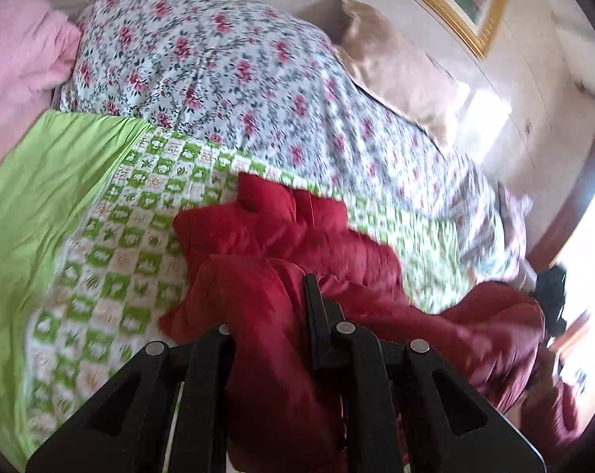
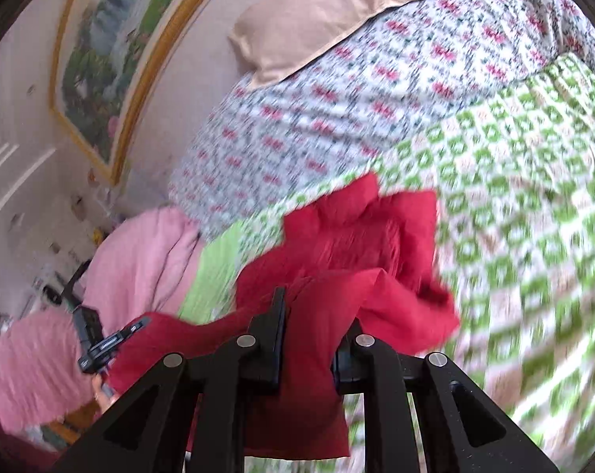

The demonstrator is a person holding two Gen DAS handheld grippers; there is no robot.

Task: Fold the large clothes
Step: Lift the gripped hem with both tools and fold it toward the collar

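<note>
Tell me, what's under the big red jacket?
Under the red jacket lies the green checked sheet, showing around it. The stretch directly beneath is covered. Both tools, left and right, grip the jacket.

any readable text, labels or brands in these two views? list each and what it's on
None readable.
Green-and-white checkered sheet: some pale squares carry reddish character-like marks, too blurred to read.
Framed picture on the wall: no text visible.
Red garment, gripped by left gripper and right gripper: no label showing.
</note>
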